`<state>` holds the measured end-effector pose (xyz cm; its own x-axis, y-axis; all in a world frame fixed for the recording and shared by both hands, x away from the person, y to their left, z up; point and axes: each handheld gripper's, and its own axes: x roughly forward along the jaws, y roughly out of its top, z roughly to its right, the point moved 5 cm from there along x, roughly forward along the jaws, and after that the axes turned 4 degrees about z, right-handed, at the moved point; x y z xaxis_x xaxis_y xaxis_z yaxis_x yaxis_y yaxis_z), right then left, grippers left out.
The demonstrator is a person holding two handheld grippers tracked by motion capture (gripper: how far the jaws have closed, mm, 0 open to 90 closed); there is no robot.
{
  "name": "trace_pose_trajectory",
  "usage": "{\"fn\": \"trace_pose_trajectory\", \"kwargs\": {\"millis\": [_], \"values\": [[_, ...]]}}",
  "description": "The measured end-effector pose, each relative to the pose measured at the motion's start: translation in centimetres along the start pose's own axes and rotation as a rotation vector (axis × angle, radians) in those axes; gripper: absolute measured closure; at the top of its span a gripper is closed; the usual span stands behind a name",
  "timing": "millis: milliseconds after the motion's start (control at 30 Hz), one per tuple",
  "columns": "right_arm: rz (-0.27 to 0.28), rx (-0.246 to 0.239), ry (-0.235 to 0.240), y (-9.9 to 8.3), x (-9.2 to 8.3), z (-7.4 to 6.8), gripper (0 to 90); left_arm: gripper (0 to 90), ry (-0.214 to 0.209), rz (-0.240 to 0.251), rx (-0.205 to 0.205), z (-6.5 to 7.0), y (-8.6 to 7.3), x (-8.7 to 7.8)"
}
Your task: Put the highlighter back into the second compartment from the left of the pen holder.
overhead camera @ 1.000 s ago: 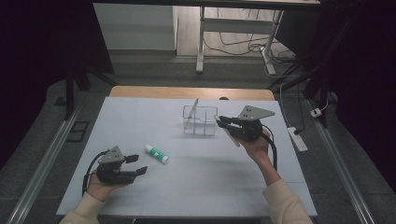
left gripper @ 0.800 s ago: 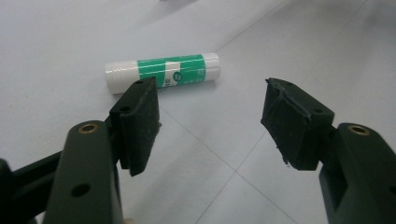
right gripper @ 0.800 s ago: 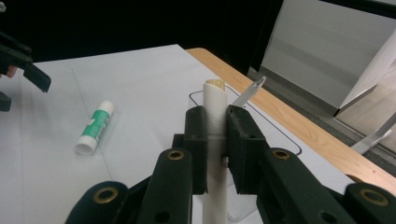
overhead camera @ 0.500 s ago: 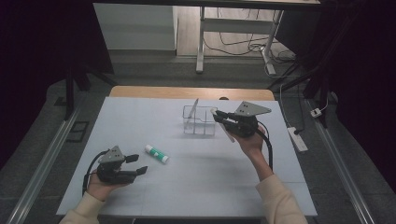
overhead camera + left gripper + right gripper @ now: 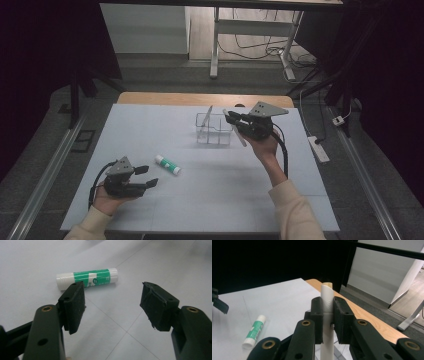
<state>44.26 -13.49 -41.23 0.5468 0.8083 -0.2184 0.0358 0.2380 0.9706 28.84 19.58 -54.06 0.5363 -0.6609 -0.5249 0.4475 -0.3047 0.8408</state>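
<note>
**Now: one white stick gripped, one glue stick lying loose**

Counted on the white table (image 5: pixel 210 200): two grippers, one glue stick, one clear wire-framed organiser, one white stick.

Right gripper (image 5: pixel 234 119), far right of centre, raised beside the organiser (image 5: pixel 212 131); jaws nearly together, clamped on the white stick (image 5: pixel 239 136), which slants down past the organiser's right edge. Left gripper (image 5: pixel 149 176), near left, resting low over the table; jaws spread wide, holding nothing. Glue stick (image 5: pixel 167 164), white with a green label, lying flat just right of and beyond the left gripper, well apart from the organiser.

From the left gripper view: green label with small print on the glue stick (image 5: pixel 87 279), unreadable from the high view, and bare table between the two black pads (image 5: pixel 74 306), glue stick just beyond the left-hand one.

From the right gripper view: white stick (image 5: pixel 327 302) pinched upright between the pads, its tan end cap and a faint zigzag pattern plain, neither visible from above; glue stick (image 5: pixel 255 332) far off on the table.
</note>
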Motion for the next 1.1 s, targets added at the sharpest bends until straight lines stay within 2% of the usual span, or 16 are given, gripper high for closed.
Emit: {"fn": "trace_pose_trajectory", "kwargs": {"millis": [300,1100], "values": [[0.023,0.016,0.007,0.8,0.8,0.0,77.6,36.5,0.000,-0.002,0.000,-0.1,0.0,0.0],[0.040,0.039,0.008,1.8,3.3,0.3,77.6,36.3,-0.001,0.000,-0.001,-0.2,0.0,0.0]]}}
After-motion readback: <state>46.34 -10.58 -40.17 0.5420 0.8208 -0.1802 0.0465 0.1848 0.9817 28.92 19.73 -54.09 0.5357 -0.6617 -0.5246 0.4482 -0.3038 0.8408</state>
